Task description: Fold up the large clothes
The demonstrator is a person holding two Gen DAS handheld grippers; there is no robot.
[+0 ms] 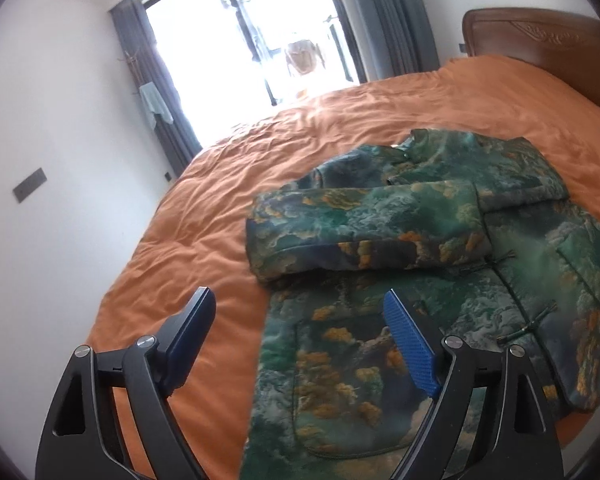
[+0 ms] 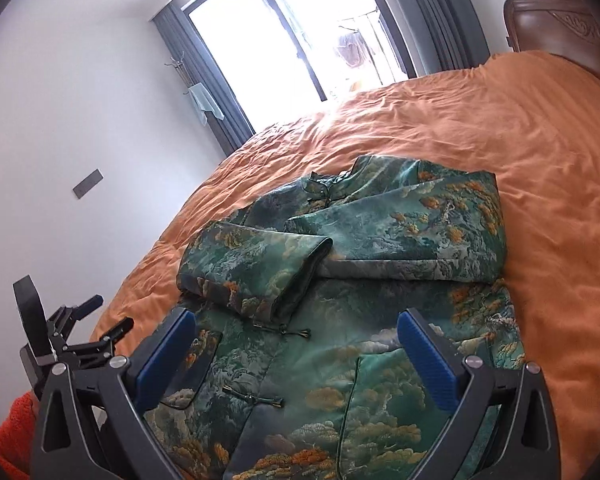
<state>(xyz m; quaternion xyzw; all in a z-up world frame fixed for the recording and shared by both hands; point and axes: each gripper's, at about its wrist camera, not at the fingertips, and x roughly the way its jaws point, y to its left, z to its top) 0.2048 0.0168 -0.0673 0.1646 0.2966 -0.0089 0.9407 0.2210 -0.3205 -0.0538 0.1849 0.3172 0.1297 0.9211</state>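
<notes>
**Jacket: sleeves in, hem fold pending**

Jacket (image 2: 340, 264) lies flat on the bed (image 2: 520, 128), front up, knot buttons running down the middle; green landscape-print brocade, padded by the look of it; collar at the far end toward the window (image 2: 284, 28), hem at the near end under both cameras; long axis runs away from the claws, near to far.

Both sleeves already lie crosswise over the chest; left sleeve (image 2: 256, 268) cuff sits on top near the button line; right sleeve (image 2: 412, 236) lies flat above it.

Left claw (image 1: 300, 312): jaws apart, nothing between them, pads clear of the cloth; it hangs over the jacket's left edge, one finger above bare orange bedding, the other above the lower front panel.

Right claw (image 2: 296, 332): jaws apart, empty; centred over the lower front, button line between its fingers.

Key relation: hem is directly below and nearest both claws, one per side; my read is the next move is each claw taking a hem corner and carrying it up toward the collar, folding across the long axis.

Risk, as a guess: thick fabric may spring back; the stacked sleeves could slide if the lower half drags them.

Hem corners themselves are out of frame; can't confirm they lie flat.
</notes>
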